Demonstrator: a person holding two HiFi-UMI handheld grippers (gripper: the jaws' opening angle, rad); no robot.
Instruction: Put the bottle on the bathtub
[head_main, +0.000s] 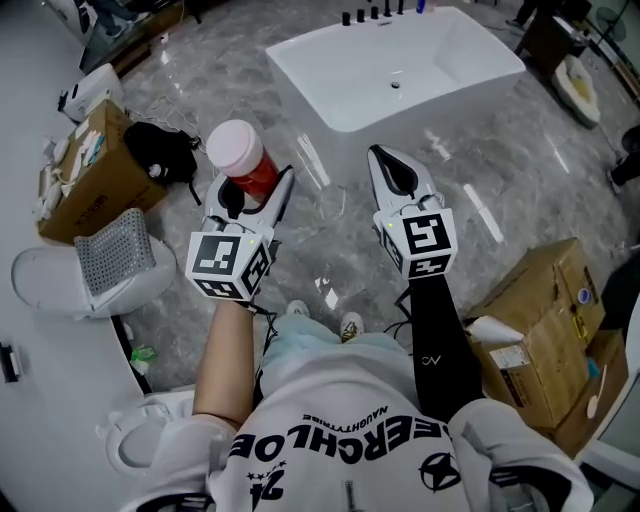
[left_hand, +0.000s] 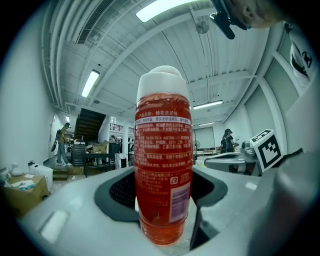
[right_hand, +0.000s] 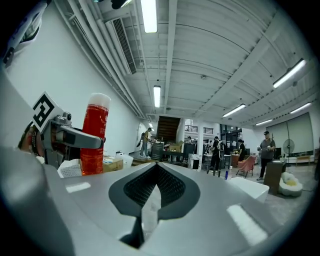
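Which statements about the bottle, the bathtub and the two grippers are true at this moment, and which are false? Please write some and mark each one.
1. The left gripper holds the red bottle upright. True.
2. The bottle stands on the bathtub. False: it is in the left gripper, short of the bathtub.
3. The right gripper has its fingers together, with nothing between them. True.
4. The bottle's cap is black. False: the cap is white.

Left hand-held gripper (head_main: 255, 182) clamps bottle (head_main: 243, 158); right hand-held gripper (head_main: 379, 152) closed.
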